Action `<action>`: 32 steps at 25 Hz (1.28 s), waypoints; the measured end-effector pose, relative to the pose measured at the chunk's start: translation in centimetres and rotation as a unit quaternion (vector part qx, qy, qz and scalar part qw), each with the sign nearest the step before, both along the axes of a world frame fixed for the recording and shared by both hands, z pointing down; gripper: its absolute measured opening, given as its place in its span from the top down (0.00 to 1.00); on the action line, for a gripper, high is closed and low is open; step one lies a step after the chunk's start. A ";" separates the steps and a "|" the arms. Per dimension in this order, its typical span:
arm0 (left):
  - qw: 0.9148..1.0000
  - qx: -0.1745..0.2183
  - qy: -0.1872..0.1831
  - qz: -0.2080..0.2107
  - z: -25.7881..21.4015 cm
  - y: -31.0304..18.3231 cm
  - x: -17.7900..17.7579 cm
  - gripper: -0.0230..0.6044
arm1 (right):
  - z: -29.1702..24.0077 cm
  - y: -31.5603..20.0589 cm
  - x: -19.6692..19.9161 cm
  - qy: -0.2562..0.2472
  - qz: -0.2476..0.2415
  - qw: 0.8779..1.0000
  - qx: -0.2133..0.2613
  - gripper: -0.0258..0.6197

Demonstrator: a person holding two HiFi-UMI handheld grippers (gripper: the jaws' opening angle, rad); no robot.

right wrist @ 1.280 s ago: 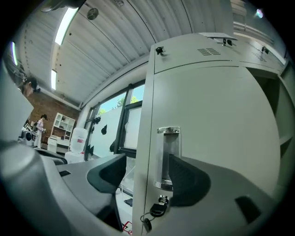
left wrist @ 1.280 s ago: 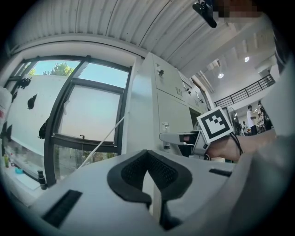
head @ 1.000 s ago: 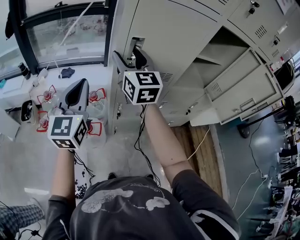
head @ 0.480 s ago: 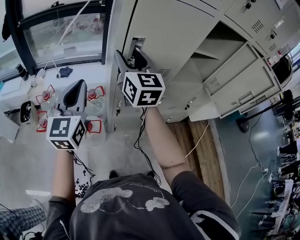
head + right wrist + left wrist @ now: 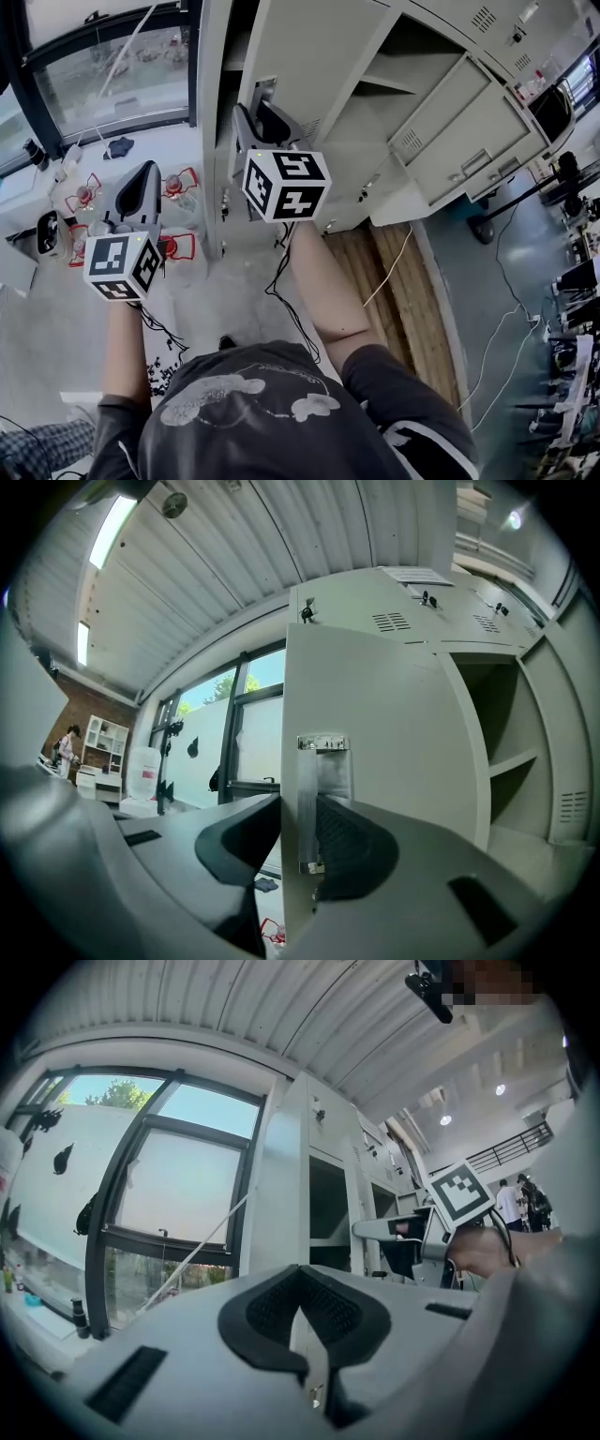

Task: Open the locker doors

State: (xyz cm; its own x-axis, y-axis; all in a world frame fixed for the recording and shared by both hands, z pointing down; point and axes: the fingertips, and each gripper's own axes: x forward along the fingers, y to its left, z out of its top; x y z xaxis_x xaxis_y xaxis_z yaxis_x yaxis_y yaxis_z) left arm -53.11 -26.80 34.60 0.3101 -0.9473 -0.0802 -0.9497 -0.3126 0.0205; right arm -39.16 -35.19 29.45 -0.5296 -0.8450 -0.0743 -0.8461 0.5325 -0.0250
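Note:
A tall grey locker door (image 5: 319,56) stands slightly ajar, with a dark gap along its handle edge. My right gripper (image 5: 265,108) is at the recessed metal handle (image 5: 267,89). Its jaws are closing and straddle the door's edge. In the right gripper view the door (image 5: 375,733) edge and handle plate (image 5: 322,761) sit between the pads of the right gripper (image 5: 305,836), which press on both faces. My left gripper (image 5: 141,187) hangs lower left, away from the lockers. In its own view the left gripper (image 5: 302,1274) is shut on nothing, and the right gripper (image 5: 412,1237) shows at the cabinet.
Further right, two locker doors (image 5: 450,141) hang wide open, showing shelves. A large window (image 5: 112,75) is at the left, with red-framed items (image 5: 84,192) on the floor below. A cable (image 5: 394,267) crosses wooden boards (image 5: 412,309) by the lockers' base.
The right jaws have closed in on the door's handle edge, and the door has come slightly away from the cabinet. The left gripper has hardly moved.

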 end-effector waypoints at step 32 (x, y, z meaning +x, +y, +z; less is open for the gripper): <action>0.999 0.000 -0.023 0.024 -1.6 5.9 18.1 0.95 | -0.3 9.9 15.3 0.009 -0.083 0.996 -0.001 0.71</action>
State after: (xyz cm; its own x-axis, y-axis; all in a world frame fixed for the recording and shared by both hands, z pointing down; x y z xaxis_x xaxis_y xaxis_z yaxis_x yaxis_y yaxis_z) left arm -35.05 -20.91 32.95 0.3585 -0.9313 -0.0652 -0.9335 -0.3578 -0.0221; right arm -23.87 -25.30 29.20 -0.6636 -0.7455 -0.0615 -0.7464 0.6654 -0.0122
